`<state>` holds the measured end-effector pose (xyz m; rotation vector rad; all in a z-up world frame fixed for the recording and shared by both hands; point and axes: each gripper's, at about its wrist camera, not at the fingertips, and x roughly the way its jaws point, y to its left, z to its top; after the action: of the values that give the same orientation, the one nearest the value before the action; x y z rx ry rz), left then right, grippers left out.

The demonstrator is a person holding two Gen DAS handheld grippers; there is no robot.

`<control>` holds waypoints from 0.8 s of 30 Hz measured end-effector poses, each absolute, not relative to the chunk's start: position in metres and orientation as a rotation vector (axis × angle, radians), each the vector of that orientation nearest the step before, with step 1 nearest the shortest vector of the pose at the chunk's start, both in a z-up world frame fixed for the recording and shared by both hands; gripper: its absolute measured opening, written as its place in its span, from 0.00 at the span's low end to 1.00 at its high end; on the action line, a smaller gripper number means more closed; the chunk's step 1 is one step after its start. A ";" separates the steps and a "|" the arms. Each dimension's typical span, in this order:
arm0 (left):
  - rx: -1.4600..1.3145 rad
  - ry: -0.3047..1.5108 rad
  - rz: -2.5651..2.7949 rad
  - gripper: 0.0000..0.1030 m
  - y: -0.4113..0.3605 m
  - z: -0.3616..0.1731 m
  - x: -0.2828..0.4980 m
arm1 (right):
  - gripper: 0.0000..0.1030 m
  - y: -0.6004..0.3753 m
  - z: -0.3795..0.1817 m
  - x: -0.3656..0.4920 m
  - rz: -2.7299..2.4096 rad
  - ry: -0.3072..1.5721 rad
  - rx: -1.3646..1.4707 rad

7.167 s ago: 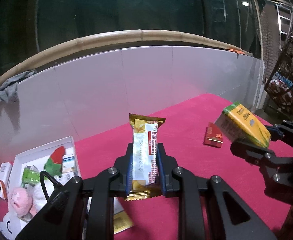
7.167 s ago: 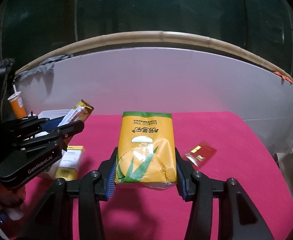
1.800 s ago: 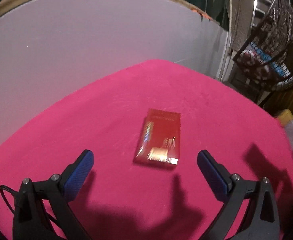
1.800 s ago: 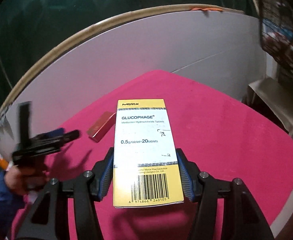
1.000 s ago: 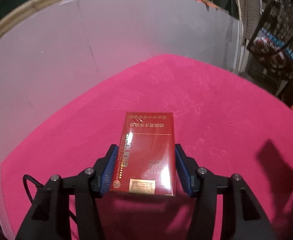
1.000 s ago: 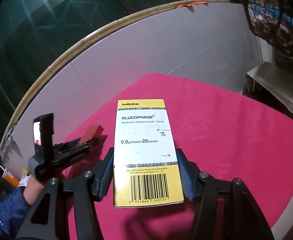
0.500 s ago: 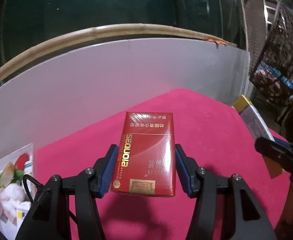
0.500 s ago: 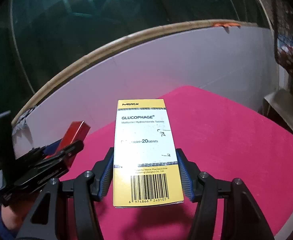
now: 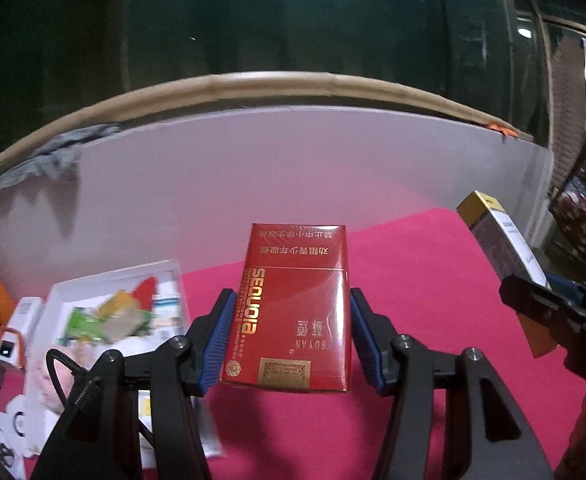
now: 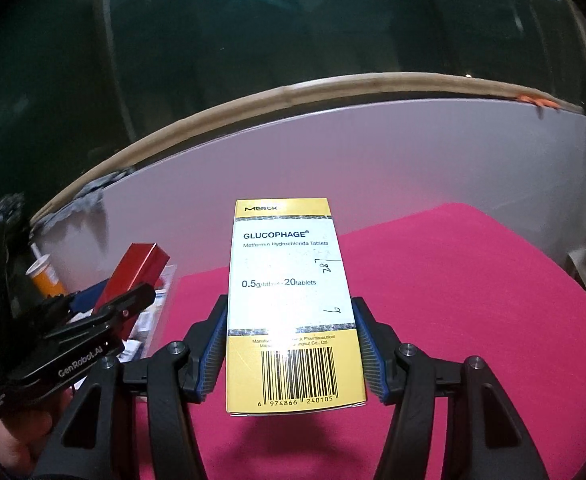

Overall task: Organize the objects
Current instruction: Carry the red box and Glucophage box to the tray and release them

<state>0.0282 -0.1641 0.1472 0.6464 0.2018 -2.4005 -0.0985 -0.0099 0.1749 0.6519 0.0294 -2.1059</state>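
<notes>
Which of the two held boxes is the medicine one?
The yellow-and-white Glucophage box in the right gripper; the left gripper holds a red cigarette pack.

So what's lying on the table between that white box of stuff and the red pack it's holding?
Nothing: in the left wrist view only bare pink tablecloth shows between the white box and the red pack.

Looks like a makeshift indoor data-collection setup, maybe shop backroom: pink-covered table [image 9: 433,272] under the grippers, white backboard [image 9: 293,168] ahead, dark glass behind, wire rack w/ stock [image 9: 585,208] far right.
</notes>
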 end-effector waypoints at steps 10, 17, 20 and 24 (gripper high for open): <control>0.550 0.242 -2.221 0.53 -0.245 0.165 0.114 | 0.61 -0.105 0.184 -0.014 -1.931 0.174 0.590; 0.566 0.346 -2.114 0.53 -0.328 0.160 0.170 | 0.61 -0.184 0.179 0.038 -1.810 0.270 0.589; 0.595 0.421 -2.067 0.53 -0.359 0.146 0.189 | 0.61 -0.214 0.172 0.054 -1.764 0.294 0.619; 0.603 0.463 -2.040 0.53 -0.378 0.131 0.199 | 0.61 -0.248 0.158 0.076 -1.726 0.322 0.649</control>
<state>0.1993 -0.3781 0.1315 0.6032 0.4631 -2.0396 0.0764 -0.2482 0.1584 0.6490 0.3225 -1.7258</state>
